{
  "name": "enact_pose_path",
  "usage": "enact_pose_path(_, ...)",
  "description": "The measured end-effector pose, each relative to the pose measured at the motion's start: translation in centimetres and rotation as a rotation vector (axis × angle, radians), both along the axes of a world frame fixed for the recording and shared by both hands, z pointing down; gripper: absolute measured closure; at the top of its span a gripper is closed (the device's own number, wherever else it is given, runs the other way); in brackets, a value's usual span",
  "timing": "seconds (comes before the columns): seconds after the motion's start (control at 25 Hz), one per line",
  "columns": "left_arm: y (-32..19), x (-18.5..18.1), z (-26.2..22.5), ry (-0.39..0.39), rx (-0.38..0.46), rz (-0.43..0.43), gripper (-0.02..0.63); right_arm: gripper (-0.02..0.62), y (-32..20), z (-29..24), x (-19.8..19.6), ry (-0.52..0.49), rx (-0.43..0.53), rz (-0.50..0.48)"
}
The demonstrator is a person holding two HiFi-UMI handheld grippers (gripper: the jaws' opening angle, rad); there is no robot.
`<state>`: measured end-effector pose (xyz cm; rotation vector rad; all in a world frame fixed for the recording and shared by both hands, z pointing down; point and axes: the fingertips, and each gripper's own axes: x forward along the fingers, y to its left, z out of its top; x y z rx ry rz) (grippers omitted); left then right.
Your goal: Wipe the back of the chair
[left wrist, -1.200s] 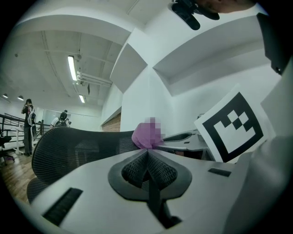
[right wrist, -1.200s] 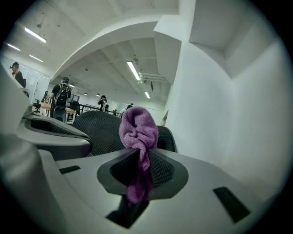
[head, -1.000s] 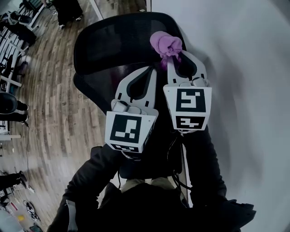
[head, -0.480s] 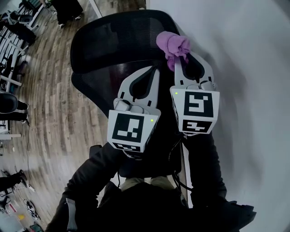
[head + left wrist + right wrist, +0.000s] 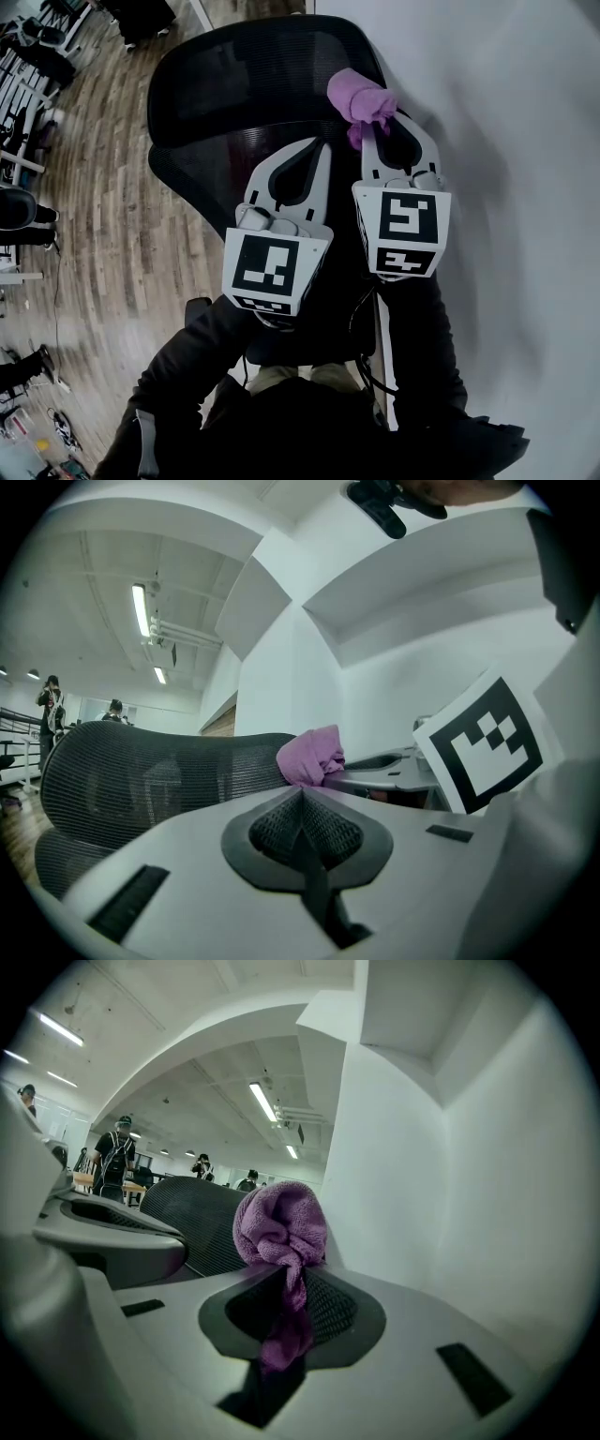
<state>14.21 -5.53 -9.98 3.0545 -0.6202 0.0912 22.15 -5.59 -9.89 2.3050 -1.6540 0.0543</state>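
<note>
Wiping step in hand; cloth (image 5: 358,96) is clamped in right gripper (image 5: 367,129), held at the chair back's (image 5: 234,84) top edge, 1 o'clock; left gripper (image 5: 319,145) jaws are together, empty, over the mesh; next move, as judged: cloth to be swept toward 9 o'clock under steady contact.

Wood-plank floor (image 5: 103,187) at left; white wall (image 5: 525,141) at right; ceiling strip light (image 5: 269,1101); standing person (image 5: 117,1152) far behind.
</note>
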Motion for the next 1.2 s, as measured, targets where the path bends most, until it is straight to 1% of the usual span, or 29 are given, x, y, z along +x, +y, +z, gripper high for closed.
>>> enact_pose_path(0.24, -0.3, 0.1, 0.3, -0.01, -0.008, 0.0, 0.597, 0.537, -0.1, 2.4, 0.3, -0.031, -0.046, 0.002)
enact_pose_path(0.56, -0.9, -1.3, 1.2, -0.022, -0.017, -0.014, 0.597, 0.537, -0.7, 2.5, -0.7, -0.034, -0.037, -0.007)
enact_pose_path(0.8, -2.2, -2.2, 1.3, -0.028, -0.02, -0.041, 0.597, 0.537, -2.6, 2.6, -1.9, -0.041, -0.039, -0.05)
enact_pose_path(0.88, -2.9, -2.6, 0.6, -0.028, -0.02, -0.047, 0.597, 0.537, -3.4, 1.9, -2.3, -0.042, -0.038, -0.057)
enact_pose_path(1.0, -4.1, -3.7, -0.3, -0.025, -0.026, -0.07, 0.597, 0.537, -4.7, 1.1, -3.3, -0.044, -0.043, -0.079)
enact_pose_path(1.2, -5.1, -5.8, 0.0, -0.018, -0.037, -0.111, 0.597, 0.537, -6.0, 1.7, -5.1, -0.041, -0.054, -0.117)
